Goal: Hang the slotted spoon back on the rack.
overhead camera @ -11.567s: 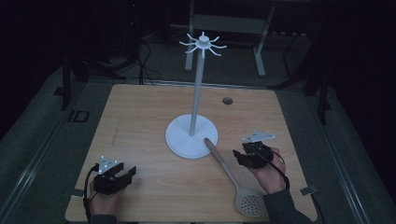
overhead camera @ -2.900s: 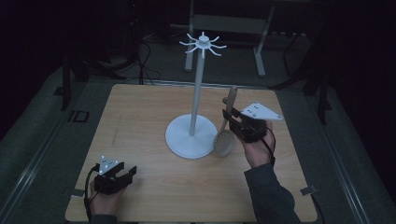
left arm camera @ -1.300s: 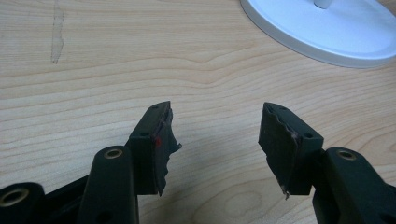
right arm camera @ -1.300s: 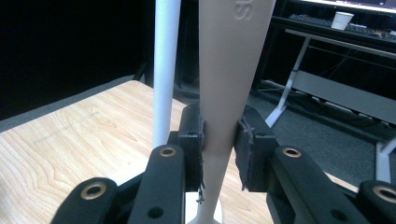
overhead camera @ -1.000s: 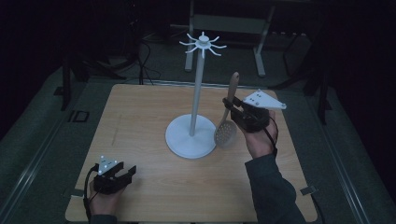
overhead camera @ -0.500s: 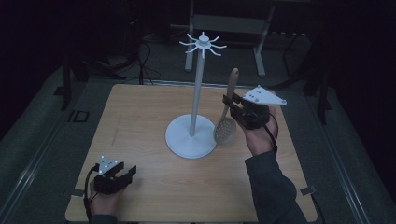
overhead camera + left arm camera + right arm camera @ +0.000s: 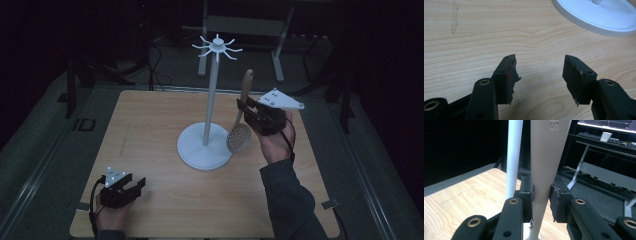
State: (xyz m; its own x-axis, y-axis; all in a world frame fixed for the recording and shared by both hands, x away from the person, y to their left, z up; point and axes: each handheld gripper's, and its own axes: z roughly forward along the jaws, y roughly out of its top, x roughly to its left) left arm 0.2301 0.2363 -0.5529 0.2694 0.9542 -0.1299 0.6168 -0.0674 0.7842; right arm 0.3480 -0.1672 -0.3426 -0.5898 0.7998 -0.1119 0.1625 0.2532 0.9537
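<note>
Wooden table [image 7: 150,130] – spoon [image 7: 544,170] between right gripper [image 7: 541,197] pads

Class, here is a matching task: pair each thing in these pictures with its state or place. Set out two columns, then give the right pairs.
Things:
1. slotted spoon
2. left gripper
3. white stand
4. right gripper

States:
A. open, low over the table
B. stands upright mid-table
C. held upright, bowl down
D. shut on a handle

Pairs: 1-C, 2-A, 3-B, 4-D
</note>
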